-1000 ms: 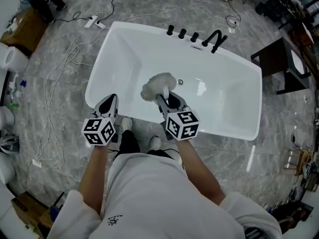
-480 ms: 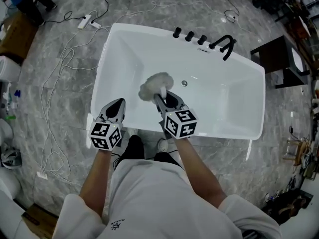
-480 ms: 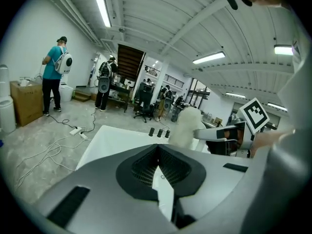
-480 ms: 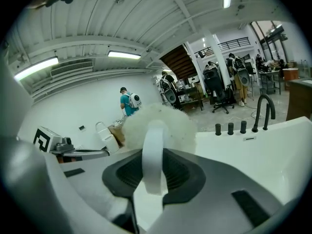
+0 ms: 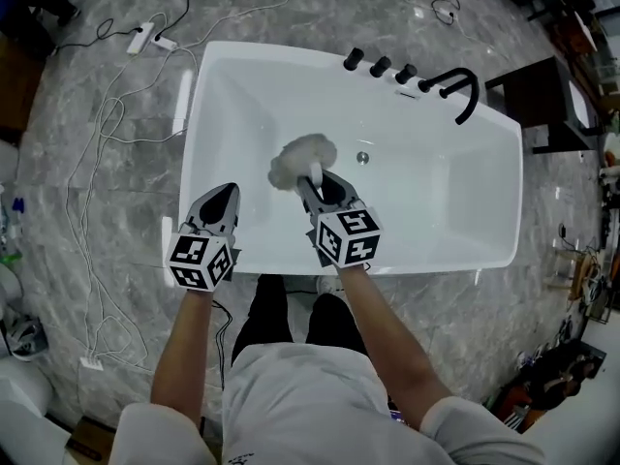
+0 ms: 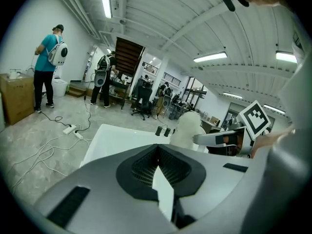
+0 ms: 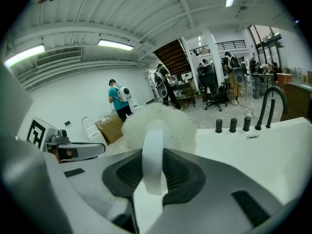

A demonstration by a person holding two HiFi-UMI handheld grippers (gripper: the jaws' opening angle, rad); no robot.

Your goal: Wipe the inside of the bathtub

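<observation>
A white bathtub [image 5: 484, 250] lies below me in the head view, with a round drain [image 5: 362, 157] in its floor. My right gripper [image 5: 315, 184] is shut on the white handle of a fluffy white brush [image 5: 301, 157], held above the tub's middle. In the right gripper view the brush [image 7: 161, 121] fills the space past the jaws. My left gripper [image 5: 224, 200] hangs over the tub's near left rim, shut with nothing in it. The left gripper view shows its jaws closed together and the tub [image 6: 112, 140] beyond.
Black taps [image 5: 380, 66] and a curved black spout [image 5: 463, 90] stand on the tub's far rim. White cables [image 5: 97, 153] and a power strip [image 5: 138, 38] lie on the grey marble floor at left. A dark cabinet [image 5: 542, 95] stands at right. People [image 6: 48, 67] stand far off.
The view has shifted nearer over the tub. Both grippers keep their places relative to each other, the brush still held over the tub's middle.
</observation>
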